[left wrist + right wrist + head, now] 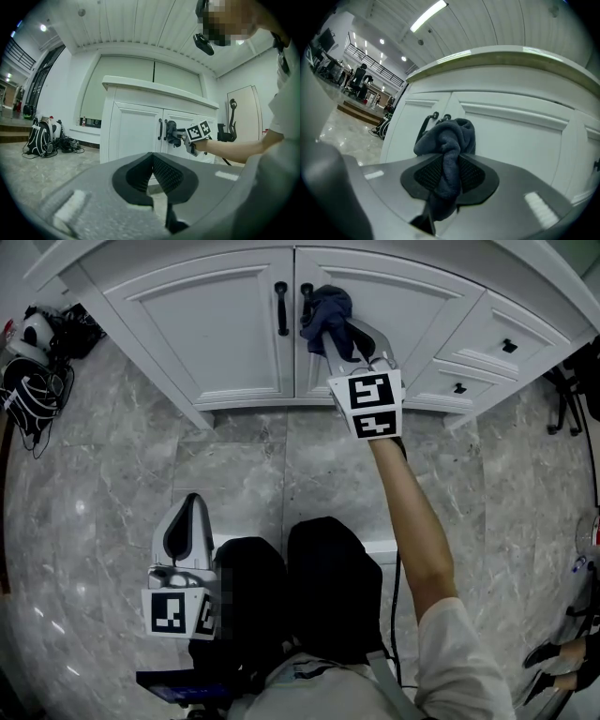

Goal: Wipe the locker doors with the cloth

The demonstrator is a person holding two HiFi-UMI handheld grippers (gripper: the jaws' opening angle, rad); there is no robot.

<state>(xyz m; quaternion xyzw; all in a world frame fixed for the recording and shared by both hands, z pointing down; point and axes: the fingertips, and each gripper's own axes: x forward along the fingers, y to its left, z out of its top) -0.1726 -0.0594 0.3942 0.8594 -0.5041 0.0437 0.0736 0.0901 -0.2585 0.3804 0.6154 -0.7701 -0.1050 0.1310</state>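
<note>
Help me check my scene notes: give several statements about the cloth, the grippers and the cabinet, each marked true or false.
1. The right gripper is shut on a dark blue cloth. True.
2. The cloth is up at the drawers. False: it is at the right door, beside its handle.
3. The left gripper holds a second cloth. False: its jaws are together with nothing between them.
4. The left door and the right door are both closed. True.
5. The floor is wooden. False: it is grey stone-look tile.

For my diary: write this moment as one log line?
right gripper: shut on cloth | cloth: by door | left gripper: shut, empty
</note>
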